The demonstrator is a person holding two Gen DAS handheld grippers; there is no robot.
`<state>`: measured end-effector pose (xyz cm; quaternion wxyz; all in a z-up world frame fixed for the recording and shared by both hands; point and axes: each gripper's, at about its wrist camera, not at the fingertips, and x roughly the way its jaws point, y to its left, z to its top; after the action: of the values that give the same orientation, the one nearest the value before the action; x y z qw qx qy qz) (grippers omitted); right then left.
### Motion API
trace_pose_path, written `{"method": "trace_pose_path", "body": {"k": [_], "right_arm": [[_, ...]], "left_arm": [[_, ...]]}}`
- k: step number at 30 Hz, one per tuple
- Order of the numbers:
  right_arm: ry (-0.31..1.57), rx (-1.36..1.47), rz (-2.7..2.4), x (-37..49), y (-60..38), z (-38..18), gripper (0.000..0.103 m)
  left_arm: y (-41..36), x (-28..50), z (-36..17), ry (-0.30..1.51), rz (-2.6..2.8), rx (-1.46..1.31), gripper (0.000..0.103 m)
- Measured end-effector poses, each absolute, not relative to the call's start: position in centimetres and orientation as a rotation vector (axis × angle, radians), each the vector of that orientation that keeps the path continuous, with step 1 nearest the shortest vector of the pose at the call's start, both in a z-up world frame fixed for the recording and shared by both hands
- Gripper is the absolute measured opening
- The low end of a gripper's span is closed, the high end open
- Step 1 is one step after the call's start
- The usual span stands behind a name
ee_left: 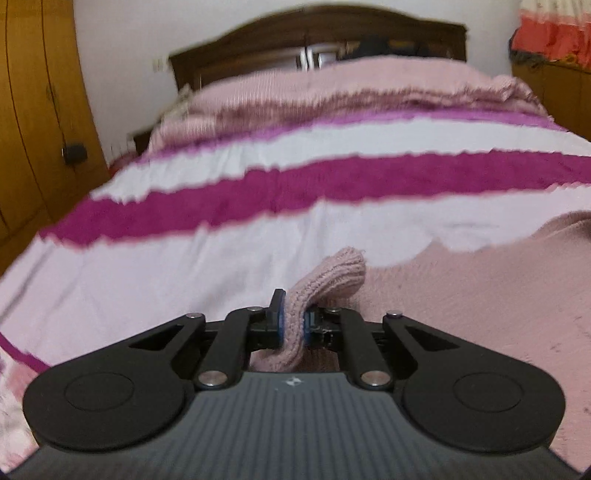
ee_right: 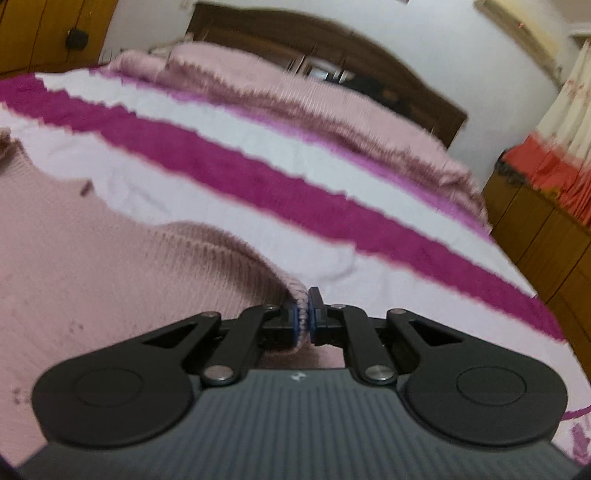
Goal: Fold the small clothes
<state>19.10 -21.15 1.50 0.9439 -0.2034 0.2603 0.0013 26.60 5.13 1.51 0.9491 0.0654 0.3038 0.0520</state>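
Pink ribbed knit, a small sweater, lies on the striped bed cover, its full outline cut off by both views. The left gripper has its jaws clamped on a bunched edge; the right gripper pinches another edge. Motion blur smears the headboard and whatever lies beyond.

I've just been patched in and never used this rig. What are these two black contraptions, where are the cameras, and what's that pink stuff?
Each picture comes from a camera mounted on a hand-held two-finger tool, looking forward along its fingers. One view shows the left tool, the other the right tool. Both are shut on edges of a pink knit sweater. It lies on a bed with a white and magenta striped cover. Behind are a dark headboard and a wooden wardrobe. Both views are blurred.
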Motion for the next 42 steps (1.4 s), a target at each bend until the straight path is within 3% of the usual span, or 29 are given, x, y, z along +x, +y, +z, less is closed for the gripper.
{"method": "trace_pose_path", "body": {"k": [4, 7, 9, 11, 12, 23, 30, 32, 33, 34, 42], "right_arm": [[0.57, -0.407, 0.021, 19.4, -21.2, 1.8, 0.01], [0.591, -0.376, 0.044, 18.9, -21.7, 2.9, 0.011], [0.599, -0.344, 0.059, 18.1, -22.4, 3.7, 0.026], [0.586, -0.312, 0.072, 16.9, -23.4, 4.7, 0.053], [0.577, -0.303, 0.077, 16.2, -23.8, 5.1, 0.055], [0.57, -0.292, 0.161, 12.2, -26.8, 5.8, 0.056], [0.543, -0.468, 0.137, 13.8, -25.4, 3.9, 0.056], [0.561, -0.536, 0.154, 14.7, -25.4, 3.4, 0.049], [0.577, -0.553, 0.17, 15.2, -25.5, 3.2, 0.039], [0.593, -0.554, 0.173, 15.5, -25.7, 3.2, 0.019], [0.695, -0.154, -0.024, 20.3, -31.4, 3.9, 0.02]], "left_arm": [[5.6, 27.1, 1.1, 0.644, 0.091, 0.133, 0.011], [5.6, 26.5, 1.7, 0.662, 0.081, 0.132, 0.026], [6.1, 26.0, 2.3, 0.669, 0.059, 0.115, 0.046], [6.4, 25.0, 3.1, 0.661, 0.057, 0.105, 0.066], [6.4, 24.3, 3.6, 0.646, 0.065, 0.104, 0.072], [5.7, 19.1, 6.0, 0.622, -0.019, 0.055, 0.073], [3.3, 18.3, 4.7, 0.656, -0.092, 0.099, 0.073], [2.9, 18.5, 4.3, 0.671, -0.111, 0.109, 0.073], [2.9, 18.7, 4.0, 0.678, -0.118, 0.114, 0.073], [2.8, 19.0, 3.8, 0.685, -0.123, 0.118, 0.073], [5.3, 23.5, 2.7, 0.696, -0.038, 0.033, 0.073]]}}
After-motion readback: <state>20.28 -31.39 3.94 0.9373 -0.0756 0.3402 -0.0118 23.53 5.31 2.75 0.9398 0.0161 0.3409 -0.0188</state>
